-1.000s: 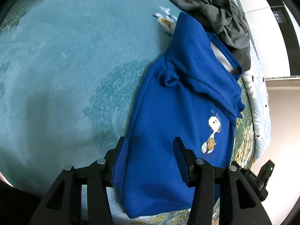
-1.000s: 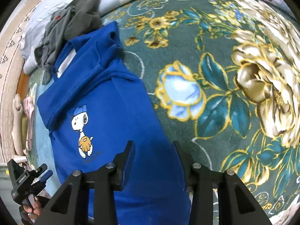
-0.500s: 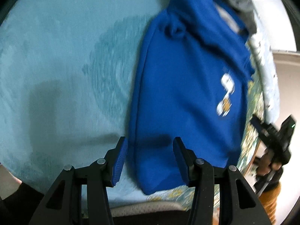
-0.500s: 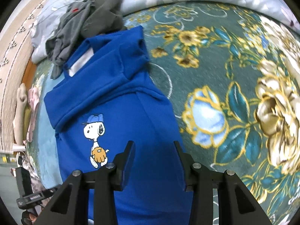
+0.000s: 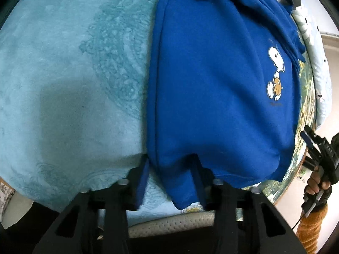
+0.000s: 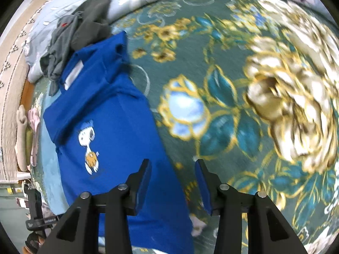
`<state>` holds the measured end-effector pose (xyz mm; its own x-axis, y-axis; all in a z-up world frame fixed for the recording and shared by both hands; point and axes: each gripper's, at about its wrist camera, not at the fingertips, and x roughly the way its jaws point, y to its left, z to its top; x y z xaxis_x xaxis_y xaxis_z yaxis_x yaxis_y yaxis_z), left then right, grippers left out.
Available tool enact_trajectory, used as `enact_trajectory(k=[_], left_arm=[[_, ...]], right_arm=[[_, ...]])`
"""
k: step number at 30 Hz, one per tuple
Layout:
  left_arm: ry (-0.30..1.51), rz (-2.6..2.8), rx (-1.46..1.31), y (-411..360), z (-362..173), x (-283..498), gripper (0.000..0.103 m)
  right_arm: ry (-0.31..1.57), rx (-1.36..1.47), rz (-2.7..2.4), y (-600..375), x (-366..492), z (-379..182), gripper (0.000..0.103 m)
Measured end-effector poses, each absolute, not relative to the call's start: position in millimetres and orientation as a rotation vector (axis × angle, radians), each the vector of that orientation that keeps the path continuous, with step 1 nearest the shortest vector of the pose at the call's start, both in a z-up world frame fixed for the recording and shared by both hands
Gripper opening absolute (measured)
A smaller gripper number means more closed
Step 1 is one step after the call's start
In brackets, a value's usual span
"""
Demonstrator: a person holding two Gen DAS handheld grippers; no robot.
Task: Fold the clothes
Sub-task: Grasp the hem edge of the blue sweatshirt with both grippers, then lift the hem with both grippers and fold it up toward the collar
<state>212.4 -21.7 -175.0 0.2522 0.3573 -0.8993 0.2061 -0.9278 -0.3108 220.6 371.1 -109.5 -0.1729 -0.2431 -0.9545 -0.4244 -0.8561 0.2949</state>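
Shifted since the earlier frames: left gripper [image 5: 169, 180], drawn back to the near hem of the sweatshirt, with that hem corner now between its fingers; right gripper [image 6: 172, 182], drawn back and sideways, so the garment's near edge now lies under its left finger only.

Bedding: teal plush blanket with pale medallion pattern [image 5: 70, 74], and beside it a dark green floral blanket with gold and blue flowers [image 6: 243, 97]; both spread flat.

Task item: royal-blue sweatshirt with cartoon dog print [image 5: 214, 80], lying flat across the seam of the two blankets, sleeves folded in over the chest, hem toward the cameras.

Secondary item: crumpled grey garment [image 6: 76, 29], touching the sweatshirt's far collar end.

Left gripper: fingers apart, blue pads straddling the hem corner without pinching it.

Right gripper: fingers apart, holding nothing, hovering over the sweatshirt's edge and the floral blanket. Seen from the left wrist view, it is held in a hand [image 5: 317, 186] with an orange sleeve [image 5: 311, 235].
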Motion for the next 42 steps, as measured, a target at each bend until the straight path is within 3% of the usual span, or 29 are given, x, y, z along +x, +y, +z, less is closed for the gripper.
enact_trajectory(k=[4, 7, 15, 25, 28, 30, 31, 34, 42], left_arm=[[-0.507, 1.757, -2.379, -15.6, -174.1, 212.5, 0.012], [-0.479, 1.76, -2.385, -12.4, -173.0, 214.7, 0.01], [-0.39, 1.749, -2.456, -6.3, -178.1, 218.4, 0.009], [-0.545, 1.736, -2.445, -13.3, -179.9, 215.4, 0.02], [-0.523, 1.742, -2.428, -7.1, -177.2, 212.2, 0.018], [-0.529, 1.76, -2.362, -0.5, -168.0, 208.4, 0.008], [-0.552, 1.777, -2.31, 1.2, -160.2, 206.3, 0.008], [-0.628, 1.842, -2.135, 1.4, -129.4, 200.0, 0.007], [-0.413, 1.952, -1.898, -28.3, -45.3, 194.6, 0.007]], right_arm=[[0.751, -2.043, 2.167, 363.5, 234.3, -117.1, 0.053], [0.74, -2.103, 2.16, 355.4, 244.4, -122.7, 0.057], [0.716, -2.208, 2.067, 345.2, 279.7, -140.1, 0.057], [0.718, -2.202, 2.032, 339.1, 291.4, -148.6, 0.056], [0.756, -2.193, 2.03, 338.5, 292.3, -146.9, 0.034], [0.783, -2.188, 2.027, 336.8, 291.4, -144.3, 0.019], [0.799, -2.182, 2.036, 336.3, 290.3, -140.6, 0.014], [0.871, -2.13, 2.103, 339.0, 288.8, -115.7, 0.013], [1.055, -1.923, 2.312, 347.7, 295.5, -30.7, 0.012]])
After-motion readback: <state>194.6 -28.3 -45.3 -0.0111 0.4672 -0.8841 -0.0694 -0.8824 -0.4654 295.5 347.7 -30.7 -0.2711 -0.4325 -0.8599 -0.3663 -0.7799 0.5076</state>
